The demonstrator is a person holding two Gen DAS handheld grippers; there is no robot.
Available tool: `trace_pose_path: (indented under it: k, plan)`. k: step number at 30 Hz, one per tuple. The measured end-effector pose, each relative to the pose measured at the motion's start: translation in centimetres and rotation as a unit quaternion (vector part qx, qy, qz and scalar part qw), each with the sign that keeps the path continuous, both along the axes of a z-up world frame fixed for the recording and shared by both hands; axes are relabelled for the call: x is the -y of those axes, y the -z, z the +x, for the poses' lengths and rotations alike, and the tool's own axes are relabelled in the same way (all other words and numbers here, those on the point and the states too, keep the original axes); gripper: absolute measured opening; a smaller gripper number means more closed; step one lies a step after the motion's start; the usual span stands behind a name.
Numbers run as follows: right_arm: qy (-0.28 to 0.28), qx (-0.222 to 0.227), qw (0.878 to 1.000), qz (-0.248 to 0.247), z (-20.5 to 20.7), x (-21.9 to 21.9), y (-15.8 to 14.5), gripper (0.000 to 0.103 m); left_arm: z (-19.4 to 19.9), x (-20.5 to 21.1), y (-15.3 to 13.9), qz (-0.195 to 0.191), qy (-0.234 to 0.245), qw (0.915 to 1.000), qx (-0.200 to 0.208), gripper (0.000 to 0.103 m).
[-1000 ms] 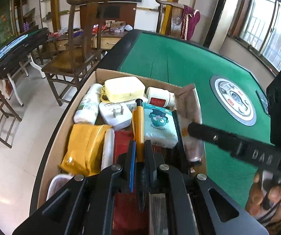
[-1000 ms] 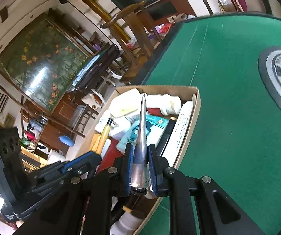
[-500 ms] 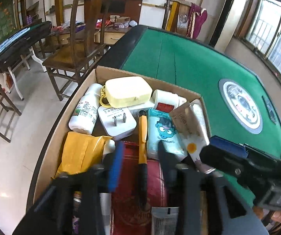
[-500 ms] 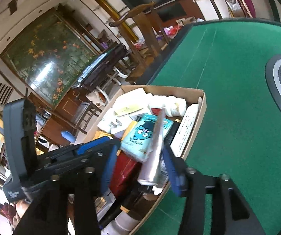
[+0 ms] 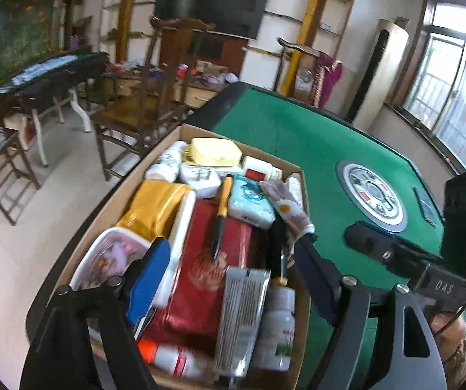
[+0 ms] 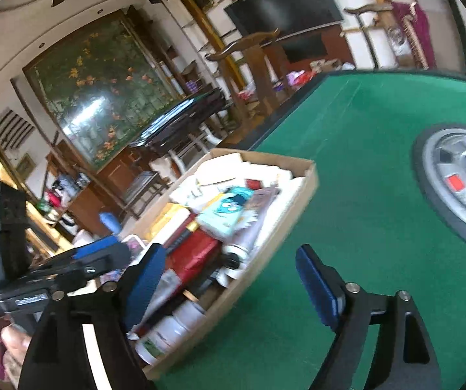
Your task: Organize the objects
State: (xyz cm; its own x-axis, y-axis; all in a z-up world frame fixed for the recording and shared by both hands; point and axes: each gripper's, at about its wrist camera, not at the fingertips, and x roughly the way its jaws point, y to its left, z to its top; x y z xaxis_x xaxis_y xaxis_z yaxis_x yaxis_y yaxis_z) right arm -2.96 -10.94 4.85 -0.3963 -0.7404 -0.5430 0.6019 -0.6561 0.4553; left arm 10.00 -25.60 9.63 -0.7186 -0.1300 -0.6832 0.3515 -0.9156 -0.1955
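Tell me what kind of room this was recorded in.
Probably a home living room or games room: a green-felt mahjong table, a wall television, wooden chairs and a large landscape painting.

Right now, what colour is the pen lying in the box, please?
Orange and black pen; left wrist view.

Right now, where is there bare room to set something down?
Bare green felt lies between the cardboard box and the round centre console. The box is crowded, items overlapping wall to wall.
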Motion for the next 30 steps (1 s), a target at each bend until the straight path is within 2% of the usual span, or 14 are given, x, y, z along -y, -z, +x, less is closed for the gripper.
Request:
trace_pose_path:
  k: [4, 8, 12, 14, 18, 21, 24, 26, 30]
  plan:
    - [0.006, -0.006, 1.0, 0.001, 0.4, -0.9, -0.2, 0.095, 0.9, -1.2, -0.4, -0.044, -0.03, 0.9985, 0.013, 0.08]
    - [0.008, -0.002, 1.0, -0.004, 0.5, -1.3, -0.4, 0.103, 1.3, -2.1, -0.7, -0.099, -0.057, 0.9931, 0.029, 0.082]
    - [0.014, -0.002, 1.0, -0.001, 1.0, -1.9, -0.5, 0.103, 1.9, -2.7, -1.2, -0.143, -0.085, 0.9857, 0.025, 0.082]
    - [0.018, -0.001, 1.0, 0.002, 1.0, -2.1, -0.4, 0.103, 2.2, -2.7, -1.4, -0.153, -0.093, 0.9835, 0.023, 0.082]
    - [0.035, 0.011, 0.999, 0.013, 1.3, -2.7, -0.3, 0.103, 2.5, -3.2, -1.5, -0.15, -0.083, 0.9849, 0.021, 0.082]
    - [0.039, 0.004, 0.999, 0.012, 1.6, -3.0, -0.5, 0.103, 2.4, -3.6, -1.4, -0.143, -0.075, 0.9866, 0.023, 0.082]
    - [0.038, -0.003, 0.999, 0.016, 2.1, -3.0, -0.5, 0.103, 2.1, -3.6, -1.2, -0.113, -0.067, 0.991, 0.026, 0.082]
    - [0.033, -0.004, 0.999, 0.019, 2.3, -2.8, -0.5, 0.103, 2.1, -3.4, -1.0, -0.101, -0.069, 0.992, 0.028, 0.087]
    - [0.028, -0.007, 0.999, 0.026, 2.7, -2.7, -0.5, 0.103, 1.9, -3.7, -0.8, -0.121, -0.085, 0.9882, 0.039, 0.091]
